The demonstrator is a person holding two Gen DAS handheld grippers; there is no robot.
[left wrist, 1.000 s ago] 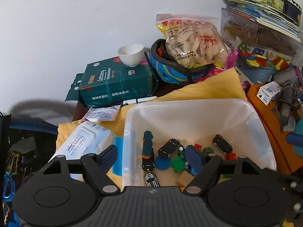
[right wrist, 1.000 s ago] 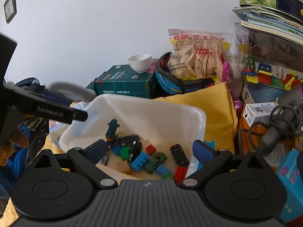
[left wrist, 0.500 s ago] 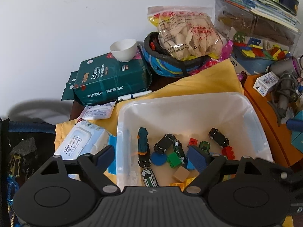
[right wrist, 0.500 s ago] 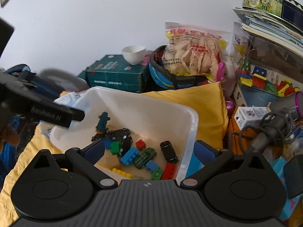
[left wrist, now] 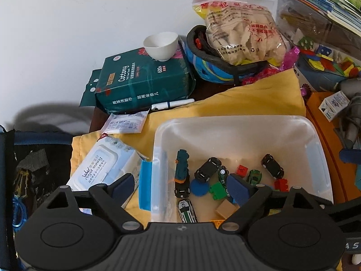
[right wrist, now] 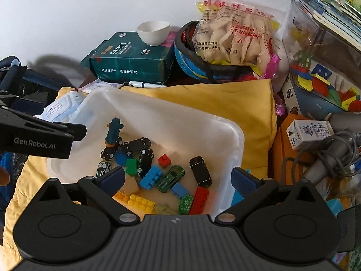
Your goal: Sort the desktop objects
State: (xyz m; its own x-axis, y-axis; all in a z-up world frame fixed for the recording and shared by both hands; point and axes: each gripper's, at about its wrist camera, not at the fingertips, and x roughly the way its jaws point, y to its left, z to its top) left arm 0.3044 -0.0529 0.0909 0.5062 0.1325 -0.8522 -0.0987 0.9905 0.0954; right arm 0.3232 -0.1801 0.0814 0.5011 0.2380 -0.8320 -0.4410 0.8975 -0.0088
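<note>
A clear plastic bin [left wrist: 237, 131] [right wrist: 203, 124] sits on a yellow cloth [left wrist: 248, 101] and holds several toy cars and building bricks, among them a black car [left wrist: 272, 166] [right wrist: 200, 171], a green car [right wrist: 170, 178] and a blue brick [right wrist: 150, 177]. My left gripper [left wrist: 181, 187] is open and straddles the bin's left wall, one finger outside, one inside. My right gripper [right wrist: 178, 178] is open and straddles the bin's right wall. Both are empty. The left gripper's body also shows in the right wrist view [right wrist: 36, 137].
A wet-wipes pack [left wrist: 101, 167] lies left of the bin. Behind stand a green tissue pack [left wrist: 140, 79] with a white bowl [left wrist: 161, 45], a blue helmet [left wrist: 216, 67] holding a snack bag [left wrist: 241, 33], a pen [left wrist: 171, 105]. A toy box [right wrist: 322, 83], small carton [right wrist: 309, 133] and hair dryer [right wrist: 334, 153] crowd the right.
Both grippers have moved forward and lower toward the bin, so the bin and toys look larger. The jaws have stayed open. Nothing was picked up.
</note>
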